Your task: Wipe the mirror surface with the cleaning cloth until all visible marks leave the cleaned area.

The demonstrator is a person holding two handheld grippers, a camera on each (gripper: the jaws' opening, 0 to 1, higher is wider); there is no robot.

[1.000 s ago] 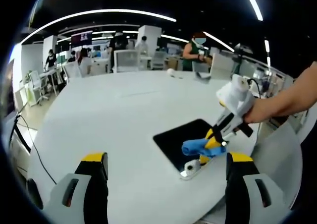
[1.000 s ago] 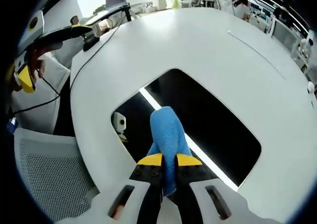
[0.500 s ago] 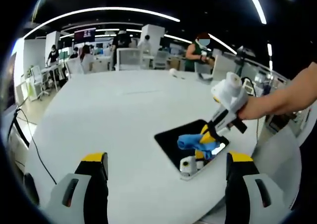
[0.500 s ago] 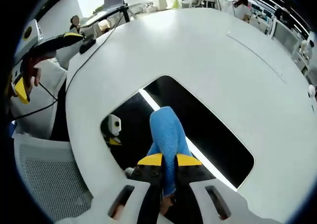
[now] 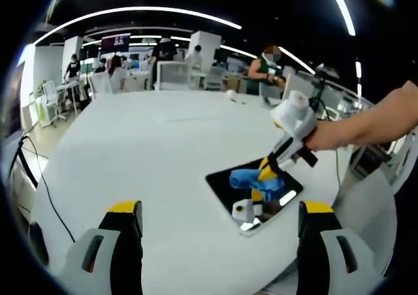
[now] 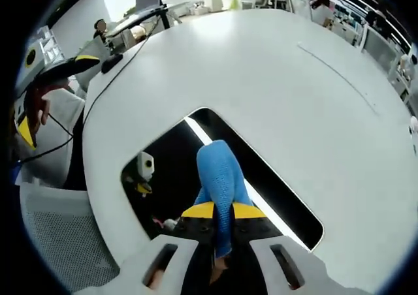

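Since a moment ago, our right gripper [image 6: 219, 210] has carried the blue cleaning cloth [image 6: 221, 177] farther across the mirror [image 6: 287, 200], which lies flat on the white table [image 6: 274, 79] near its edge. Its jaws are clamped on the cloth's gathered end, the free end reaching forward over the glass. We judge the cloth soft, light and floppy, best pinched at a bunched fold as now; the mirror looks thin, rigid and breakable, likely to slide under pressure. Our left gripper [image 5: 219, 236] hangs spread apart and empty above the table. We see no containers here.
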